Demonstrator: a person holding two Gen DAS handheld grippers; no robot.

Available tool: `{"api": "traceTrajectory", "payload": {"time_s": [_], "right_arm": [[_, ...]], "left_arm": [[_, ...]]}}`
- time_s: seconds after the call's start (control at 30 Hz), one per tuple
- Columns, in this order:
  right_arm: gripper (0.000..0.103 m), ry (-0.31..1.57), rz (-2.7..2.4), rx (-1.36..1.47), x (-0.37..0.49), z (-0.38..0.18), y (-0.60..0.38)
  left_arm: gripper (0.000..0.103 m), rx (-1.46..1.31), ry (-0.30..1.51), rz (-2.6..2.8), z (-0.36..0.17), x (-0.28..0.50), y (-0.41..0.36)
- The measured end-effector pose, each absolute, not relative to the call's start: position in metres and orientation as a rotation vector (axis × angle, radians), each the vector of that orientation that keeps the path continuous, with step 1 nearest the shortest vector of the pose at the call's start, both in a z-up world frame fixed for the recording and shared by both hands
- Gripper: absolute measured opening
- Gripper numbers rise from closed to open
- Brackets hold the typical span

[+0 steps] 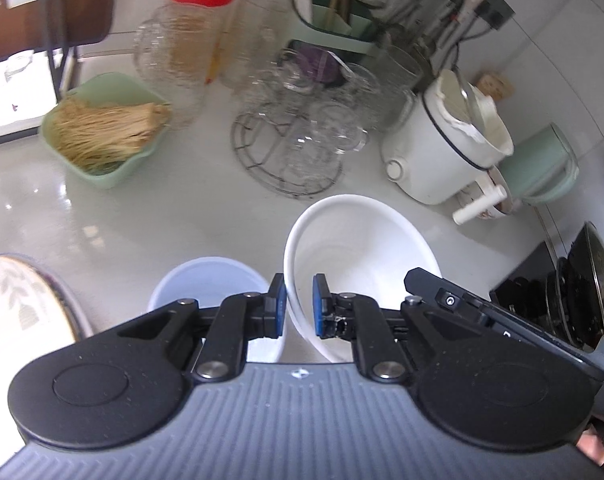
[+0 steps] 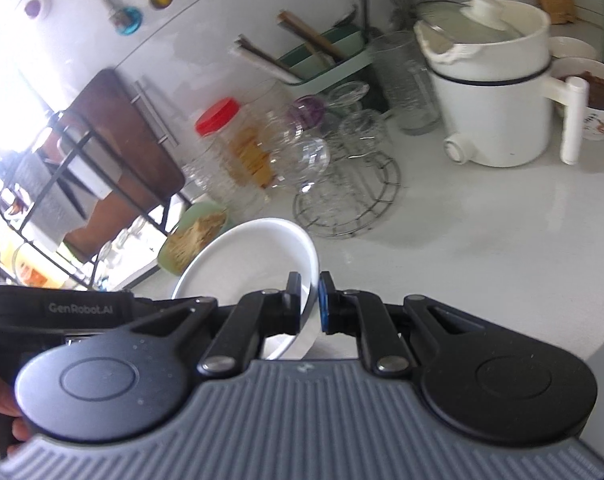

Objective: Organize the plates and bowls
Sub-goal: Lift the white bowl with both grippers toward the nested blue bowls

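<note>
I hold the white bowl (image 1: 362,256) tilted above the surface (image 1: 182,216), my left tongs (image 1: 299,306) and right tongs (image 2: 310,304) each pinching opposite rims, a pale blue bowl (image 1: 206,280) just beside

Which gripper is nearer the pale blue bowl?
Left. The left gripper, gripping the rim of the white bowl, sits right beside the pale blue bowl; the right gripper grips the opposite rim.
</note>
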State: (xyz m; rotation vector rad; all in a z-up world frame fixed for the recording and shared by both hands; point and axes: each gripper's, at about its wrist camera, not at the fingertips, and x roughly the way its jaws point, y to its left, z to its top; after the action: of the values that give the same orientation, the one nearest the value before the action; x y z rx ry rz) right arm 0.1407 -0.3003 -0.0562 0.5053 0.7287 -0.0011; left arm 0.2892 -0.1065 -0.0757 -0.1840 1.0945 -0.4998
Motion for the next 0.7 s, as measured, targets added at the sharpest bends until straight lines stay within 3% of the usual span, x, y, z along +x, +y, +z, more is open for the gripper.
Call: {"api": "traceTrajectory", "payload": {"time_s": [0.7], "right_arm": [[0.012, 0.87, 0.062, 0.374, 0.174, -0.09, -0.255]], "left_arm": [[0.015, -0.165, 1.082, -0.413, -0.123, 0.291, -0.065]]}}
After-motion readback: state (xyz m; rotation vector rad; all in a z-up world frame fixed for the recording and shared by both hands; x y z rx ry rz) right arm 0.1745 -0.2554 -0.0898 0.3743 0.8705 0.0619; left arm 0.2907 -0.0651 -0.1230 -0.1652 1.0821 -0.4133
